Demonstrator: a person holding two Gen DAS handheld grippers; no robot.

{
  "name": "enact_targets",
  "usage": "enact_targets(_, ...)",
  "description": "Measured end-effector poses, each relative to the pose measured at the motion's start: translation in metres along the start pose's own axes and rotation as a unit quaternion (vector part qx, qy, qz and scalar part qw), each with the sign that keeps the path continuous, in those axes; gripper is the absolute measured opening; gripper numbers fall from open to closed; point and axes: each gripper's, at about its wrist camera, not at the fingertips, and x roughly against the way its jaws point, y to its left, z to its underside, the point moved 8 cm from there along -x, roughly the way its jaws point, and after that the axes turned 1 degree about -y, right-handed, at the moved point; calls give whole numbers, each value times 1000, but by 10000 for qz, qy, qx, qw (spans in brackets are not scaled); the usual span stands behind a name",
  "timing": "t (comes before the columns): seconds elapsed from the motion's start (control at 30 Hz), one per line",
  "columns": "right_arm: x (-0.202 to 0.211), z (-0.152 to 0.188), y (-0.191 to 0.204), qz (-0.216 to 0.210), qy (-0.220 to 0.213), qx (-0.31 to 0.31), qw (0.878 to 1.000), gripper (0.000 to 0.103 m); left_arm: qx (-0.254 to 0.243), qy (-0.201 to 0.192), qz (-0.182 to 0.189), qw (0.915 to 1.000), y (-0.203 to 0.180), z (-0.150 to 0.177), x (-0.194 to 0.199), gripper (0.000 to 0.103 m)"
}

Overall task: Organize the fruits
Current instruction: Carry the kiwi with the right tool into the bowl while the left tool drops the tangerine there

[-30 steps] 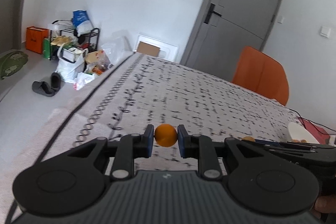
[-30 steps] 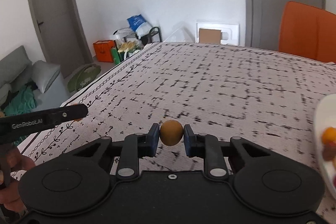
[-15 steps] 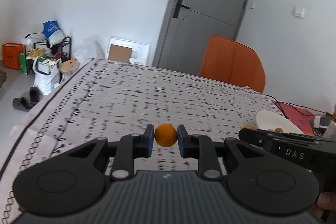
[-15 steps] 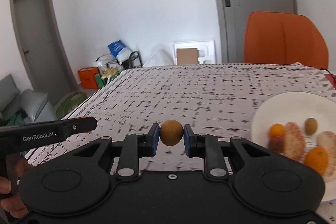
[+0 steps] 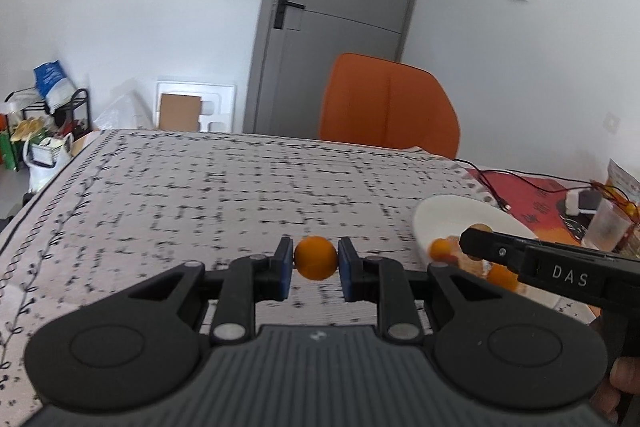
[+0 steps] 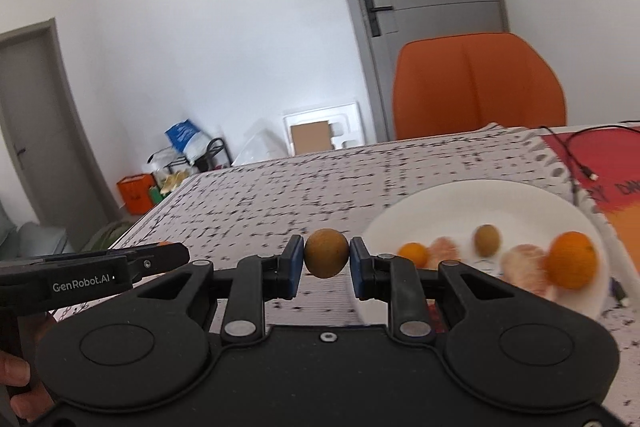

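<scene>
My left gripper [image 5: 315,259] is shut on a small bright orange fruit [image 5: 316,257] and holds it above the patterned tablecloth. My right gripper [image 6: 326,254] is shut on a dull brownish-orange round fruit [image 6: 326,253], also above the cloth. A white plate [image 6: 460,199] lies to the right in the right wrist view, holding a large orange [image 6: 572,265], a small orange [image 6: 414,254], a brownish fruit [image 6: 487,239] and peeled segments [image 6: 520,263]. The plate [image 5: 452,215] also shows at the right in the left wrist view, partly hidden by the right gripper's body [image 5: 560,269].
An orange chair [image 5: 388,107] stands at the table's far side before a grey door [image 5: 336,15]. A red mat [image 6: 600,163] with a black cable lies beyond the plate. A clear cup [image 5: 608,227] stands at the far right. Bags and a rack [image 5: 48,119] sit on the floor at left.
Both grippers have swung to the right with their fruits held. The plate has come further into both views and the floor clutter has slid to the left.
</scene>
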Motion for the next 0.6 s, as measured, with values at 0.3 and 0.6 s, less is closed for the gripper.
enact_targets(0.3,12,4,-41,222,-114,-297,9992,23,-240,60,171,9995,-37,-3,-17,22)
enact_targets(0.6,11,11,-77,406,-102,-607,9973,23,-406,154,361,9984,-65,-1,-36,22)
